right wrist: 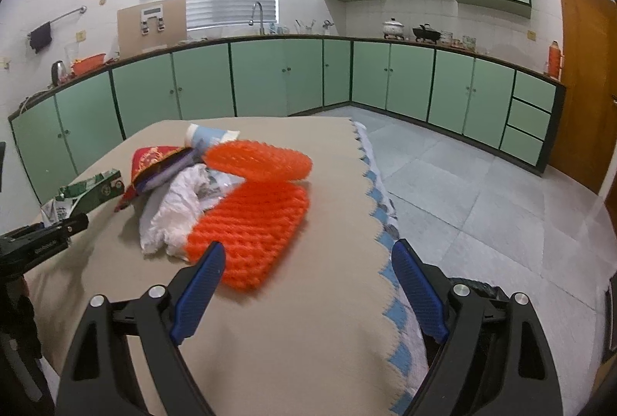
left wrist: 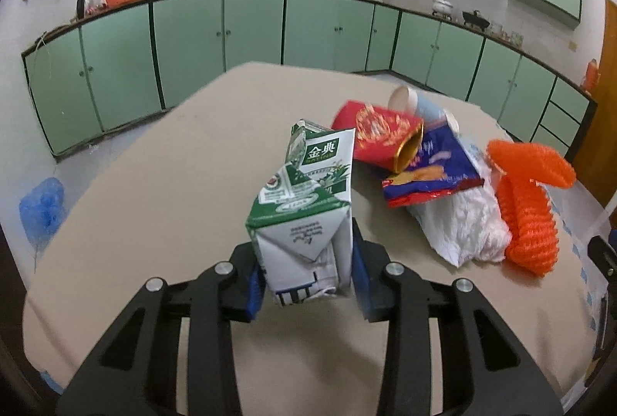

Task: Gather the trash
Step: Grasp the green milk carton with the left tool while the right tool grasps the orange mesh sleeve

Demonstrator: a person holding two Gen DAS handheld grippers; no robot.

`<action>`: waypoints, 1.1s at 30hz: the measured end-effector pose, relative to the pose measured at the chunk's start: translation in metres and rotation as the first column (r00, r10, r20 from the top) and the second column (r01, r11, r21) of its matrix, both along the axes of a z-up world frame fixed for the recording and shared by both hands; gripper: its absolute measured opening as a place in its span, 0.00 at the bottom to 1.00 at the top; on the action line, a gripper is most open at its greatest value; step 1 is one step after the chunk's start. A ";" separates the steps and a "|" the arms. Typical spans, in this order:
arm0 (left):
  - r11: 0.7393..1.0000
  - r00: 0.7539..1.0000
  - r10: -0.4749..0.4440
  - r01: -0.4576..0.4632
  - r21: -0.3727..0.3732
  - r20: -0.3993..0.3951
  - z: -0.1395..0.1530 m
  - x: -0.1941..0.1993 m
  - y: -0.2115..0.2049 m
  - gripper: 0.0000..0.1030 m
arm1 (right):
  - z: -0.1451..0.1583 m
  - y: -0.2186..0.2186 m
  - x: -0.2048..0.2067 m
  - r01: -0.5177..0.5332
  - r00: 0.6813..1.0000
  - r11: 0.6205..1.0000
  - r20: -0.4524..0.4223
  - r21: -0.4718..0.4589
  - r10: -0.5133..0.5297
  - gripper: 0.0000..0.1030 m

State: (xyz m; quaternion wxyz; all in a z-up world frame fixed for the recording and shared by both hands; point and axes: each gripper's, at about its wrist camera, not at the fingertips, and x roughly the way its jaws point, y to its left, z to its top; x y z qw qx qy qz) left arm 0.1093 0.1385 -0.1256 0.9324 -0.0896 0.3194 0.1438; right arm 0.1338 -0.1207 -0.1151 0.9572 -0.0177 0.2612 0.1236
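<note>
Left wrist view shows the carton (left wrist: 304,207), a green and white milk box, clamped between the blue pads (left wrist: 360,281) of the left gripper (left wrist: 308,284), jaws closed on its lower end. It looks raised off the table (left wrist: 154,184), leaning away from the camera, its torn spout uppermost. Just past it lies the rest of the trash: a red packet (left wrist: 376,134), a paper cup (left wrist: 408,99), a blue snack bag (left wrist: 432,165), a crumpled white bag (left wrist: 466,223) and an orange foam net (left wrist: 528,196), piled touching one another.

Right wrist view has the right gripper (right wrist: 304,284) hovering over the near end of the net (right wrist: 250,223), jaws wide apart and holding nothing. The carton (right wrist: 88,190) shows at the far left of that view.

My judgement: the step in hand is carrying the carton off to a bin, which neither view shows. The carton walls are thin and dented, so a steady squeeze low on the body suits it; keep it spout-up in case any liquid remains, and lift clear of the pile so nothing is dragged along.
</note>
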 end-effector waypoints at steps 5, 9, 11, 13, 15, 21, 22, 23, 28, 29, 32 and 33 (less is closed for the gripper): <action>1.000 0.999 -0.023 0.023 0.009 0.024 0.015 0.010 -0.008 0.34 | 0.006 0.013 0.013 -0.014 1.000 1.000 0.010 0.016 0.014 0.83; 0.999 0.998 -0.052 0.052 0.006 0.038 0.020 0.022 -0.013 0.34 | 0.010 0.025 0.029 -0.022 1.000 0.999 0.014 0.027 0.021 0.81; 0.998 0.998 -0.056 0.056 0.005 0.041 0.021 0.029 -0.013 0.34 | 0.010 0.030 0.037 -0.023 1.000 0.999 0.014 0.022 0.023 0.79; 0.998 0.998 -0.056 0.056 -0.002 0.041 0.021 0.034 -0.013 0.34 | 0.010 0.035 0.049 -0.026 1.000 0.999 0.002 0.028 0.026 0.77; 0.998 0.998 -0.056 0.056 -0.006 0.039 0.022 0.040 -0.012 0.34 | 0.007 0.038 0.062 -0.024 0.999 0.999 -0.025 0.042 0.025 0.77; 0.999 0.998 -0.051 0.051 0.005 0.031 0.020 0.049 -0.011 0.34 | 0.004 0.041 0.087 -0.005 0.998 0.998 -0.059 0.069 0.009 0.76; 0.999 0.998 -0.051 0.051 0.004 0.028 0.019 0.049 -0.011 0.34 | 0.003 0.041 0.088 -0.006 0.998 0.998 -0.064 0.069 0.011 0.75; 0.999 0.998 -0.051 0.051 0.003 0.026 0.019 0.051 -0.012 0.34 | 0.003 0.041 0.091 -0.010 0.997 0.997 -0.070 0.073 0.015 0.74; 0.998 0.998 -0.057 0.057 0.013 0.026 0.019 0.054 -0.018 0.34 | 0.000 0.041 0.093 -0.081 0.991 0.992 -0.096 0.094 0.090 0.34; 0.998 0.998 -0.059 0.059 0.014 0.024 0.019 0.055 -0.019 0.34 | 0.000 0.042 0.092 -0.094 0.990 0.991 -0.098 0.093 0.103 0.29; 0.998 0.998 -0.063 0.063 0.016 0.022 0.017 0.052 -0.020 0.34 | 0.002 0.041 0.081 -0.135 0.985 0.986 -0.091 0.101 0.144 0.13; 0.998 0.998 -0.065 0.065 0.016 0.021 0.016 0.052 -0.020 0.34 | 0.003 0.040 0.078 -0.140 0.985 0.985 -0.089 0.104 0.149 0.13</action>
